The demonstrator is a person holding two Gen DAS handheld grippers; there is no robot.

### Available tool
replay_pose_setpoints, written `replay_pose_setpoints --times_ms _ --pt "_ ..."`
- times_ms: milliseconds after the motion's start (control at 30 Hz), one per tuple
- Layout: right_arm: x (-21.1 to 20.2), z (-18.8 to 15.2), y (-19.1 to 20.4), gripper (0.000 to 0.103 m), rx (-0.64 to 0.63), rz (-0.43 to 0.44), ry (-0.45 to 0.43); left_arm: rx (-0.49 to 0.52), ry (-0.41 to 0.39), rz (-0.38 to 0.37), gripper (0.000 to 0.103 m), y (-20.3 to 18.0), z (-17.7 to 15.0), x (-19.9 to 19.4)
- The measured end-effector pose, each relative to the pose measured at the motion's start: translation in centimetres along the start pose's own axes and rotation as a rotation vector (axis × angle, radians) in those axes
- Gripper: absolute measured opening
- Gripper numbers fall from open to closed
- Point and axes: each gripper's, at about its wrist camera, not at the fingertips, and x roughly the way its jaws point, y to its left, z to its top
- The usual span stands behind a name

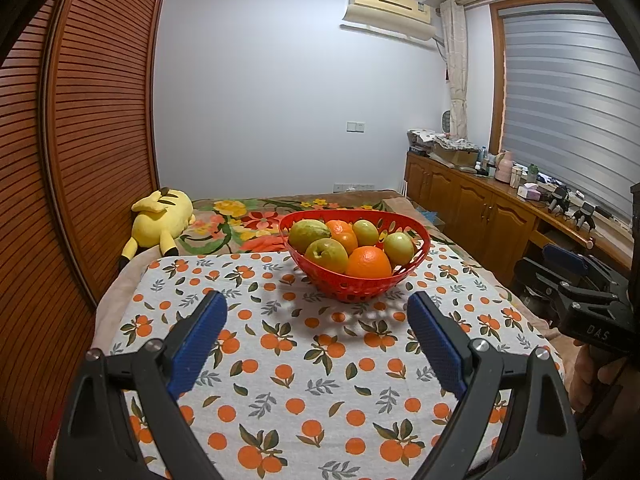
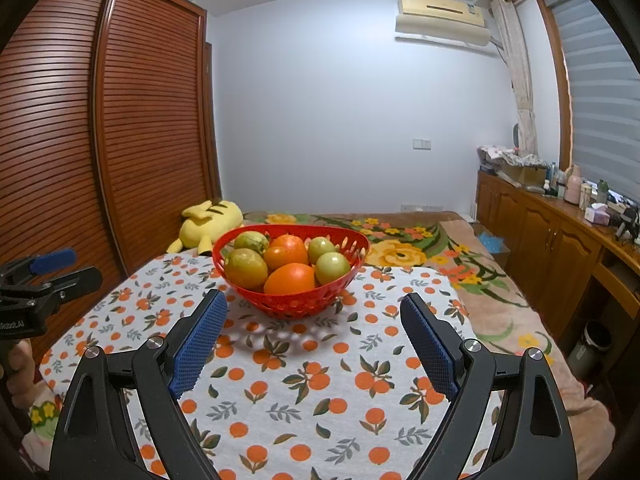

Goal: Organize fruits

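Red basket [image 1: 416, 258] wall hides the lower halves of the fruit; only tops show. Right gripper [image 1: 576, 276] is cut off at the left wrist view's right edge, jaws not readable there. Clutter on the wooden counter [image 2: 552, 216] is too small to identify. Yellow plush toy [image 2: 208, 224] is partly behind the basket rim.

Bedroom around the work surface

A yellow plush toy [image 1: 158, 222] lies on the flowered blanket [image 1: 236, 220] just beside the brown slatted wardrobe [image 1: 80, 140]. A cloth printed with oranges [image 2: 304, 376] covers the near part of the bed. An air conditioner [image 1: 390, 10] hangs high on the white wall [image 1: 280, 100], near a tied curtain [image 1: 456, 76]. Wooden cabinets [image 1: 476, 208] under the window blind [image 1: 568, 96] carry many small items (too small to tell apart).
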Motion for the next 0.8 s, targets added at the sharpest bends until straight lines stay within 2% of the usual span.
replay_pose_setpoints --times_ms 800 --pt "0.05 0.02 0.19 0.09 0.002 0.0 -0.004 0.004 -0.005 -0.003 0.092 -0.34 0.09 -0.25"
